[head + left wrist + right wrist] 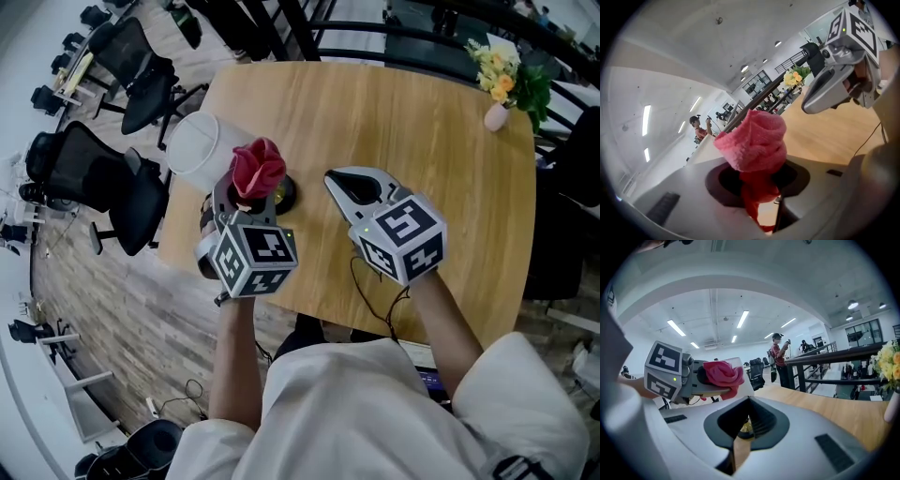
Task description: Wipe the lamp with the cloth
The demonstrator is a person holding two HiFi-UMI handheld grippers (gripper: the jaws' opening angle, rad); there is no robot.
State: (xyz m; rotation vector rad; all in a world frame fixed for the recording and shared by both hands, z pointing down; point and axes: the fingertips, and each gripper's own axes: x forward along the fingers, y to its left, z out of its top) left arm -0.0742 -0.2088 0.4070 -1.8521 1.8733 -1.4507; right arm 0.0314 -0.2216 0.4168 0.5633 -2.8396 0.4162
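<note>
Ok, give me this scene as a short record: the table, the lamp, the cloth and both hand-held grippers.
table: wooden
lamp: white shade, dark base, at the table's left edge
cloth: red, bunched up
left hand-held gripper: shut on the cloth, close to the lamp
right hand-held gripper: shut, holding nothing
also there: vase of flowers at the table's far right corner

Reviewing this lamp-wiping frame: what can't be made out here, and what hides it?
- The lamp, head view: only its white shade shows clearly. The cloth and left tongs cover what lies below.
- Whether the cloth touches the lamp: no view settles it.
- The yellowish bit at the tips of the shut right tongs, right gripper view: too small to name.
</note>
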